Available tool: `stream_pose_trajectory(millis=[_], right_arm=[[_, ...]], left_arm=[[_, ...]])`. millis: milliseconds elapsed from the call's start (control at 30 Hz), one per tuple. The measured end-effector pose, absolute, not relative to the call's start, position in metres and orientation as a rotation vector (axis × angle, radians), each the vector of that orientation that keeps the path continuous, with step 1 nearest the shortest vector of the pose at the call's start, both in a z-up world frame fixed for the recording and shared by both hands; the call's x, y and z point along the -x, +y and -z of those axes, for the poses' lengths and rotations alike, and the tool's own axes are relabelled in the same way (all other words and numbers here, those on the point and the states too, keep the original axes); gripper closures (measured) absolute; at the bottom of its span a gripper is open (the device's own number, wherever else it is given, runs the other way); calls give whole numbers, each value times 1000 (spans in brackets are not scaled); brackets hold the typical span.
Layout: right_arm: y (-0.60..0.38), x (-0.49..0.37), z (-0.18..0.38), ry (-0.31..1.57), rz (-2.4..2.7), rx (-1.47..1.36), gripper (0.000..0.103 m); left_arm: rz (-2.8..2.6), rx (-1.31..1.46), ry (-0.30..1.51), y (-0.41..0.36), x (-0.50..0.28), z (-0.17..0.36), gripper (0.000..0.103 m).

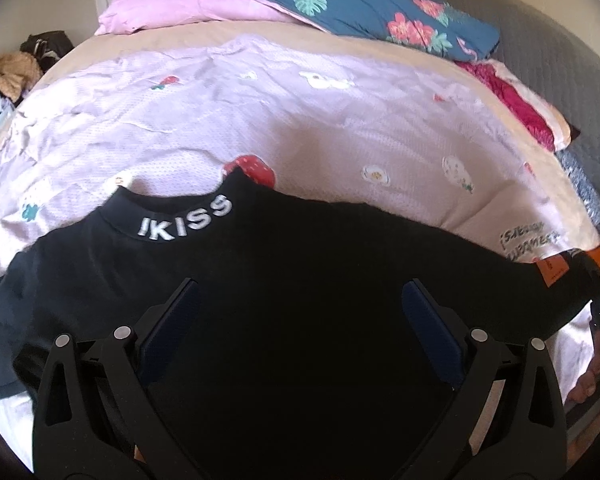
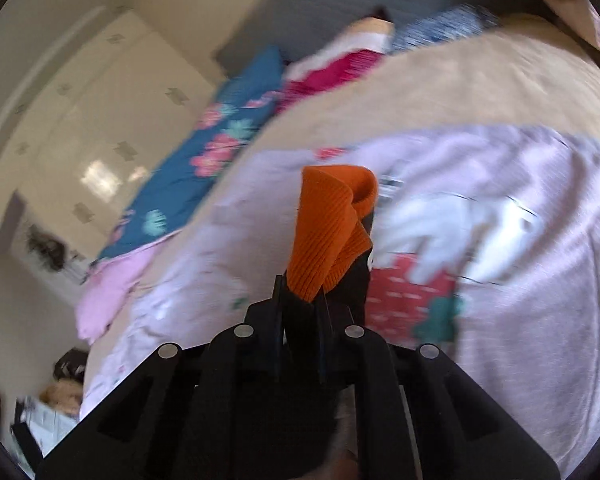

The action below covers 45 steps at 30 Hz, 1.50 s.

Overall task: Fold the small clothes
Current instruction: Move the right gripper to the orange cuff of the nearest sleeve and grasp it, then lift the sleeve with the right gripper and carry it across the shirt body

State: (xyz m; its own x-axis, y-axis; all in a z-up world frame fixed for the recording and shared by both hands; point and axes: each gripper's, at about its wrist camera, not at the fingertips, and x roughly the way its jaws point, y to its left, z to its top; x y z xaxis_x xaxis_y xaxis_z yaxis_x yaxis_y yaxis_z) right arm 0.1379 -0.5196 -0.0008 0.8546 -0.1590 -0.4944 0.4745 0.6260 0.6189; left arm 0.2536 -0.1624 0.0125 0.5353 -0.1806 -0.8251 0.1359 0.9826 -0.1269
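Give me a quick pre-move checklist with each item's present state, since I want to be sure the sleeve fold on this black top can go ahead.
1. Right gripper shut on the orange cuff: ok.
2. Left gripper free: ok, jaws wide open over the black top, pads not pressing.
3. Top spread flat on the lilac blanket: ok where visible; its lower hem is hidden.
4. Collar at the far edge, lettering up: ok.
5. Other sleeve laid out: cannot tell, it runs out of view.
6. Right wrist view sharp: not ok, blurred.
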Motion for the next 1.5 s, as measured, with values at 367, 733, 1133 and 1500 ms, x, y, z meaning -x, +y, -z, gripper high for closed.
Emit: stream_pose_trajectory(millis=[367, 733, 1133, 1500], right_arm=[[-454, -163, -43, 378, 16, -681, 91], [-381, -170, -61, 395, -181, -544, 91], [-298, -178, -59, 457, -375, -413, 91], [-219, -192, -21, 630, -484, -255, 89]], left_arm=[[141, 136, 918, -109, -234, -58, 9], [103, 257, 908, -54, -217, -63, 9], [111, 387, 919, -4, -208, -51, 9], [119, 531, 978, 29, -206, -11, 9]])
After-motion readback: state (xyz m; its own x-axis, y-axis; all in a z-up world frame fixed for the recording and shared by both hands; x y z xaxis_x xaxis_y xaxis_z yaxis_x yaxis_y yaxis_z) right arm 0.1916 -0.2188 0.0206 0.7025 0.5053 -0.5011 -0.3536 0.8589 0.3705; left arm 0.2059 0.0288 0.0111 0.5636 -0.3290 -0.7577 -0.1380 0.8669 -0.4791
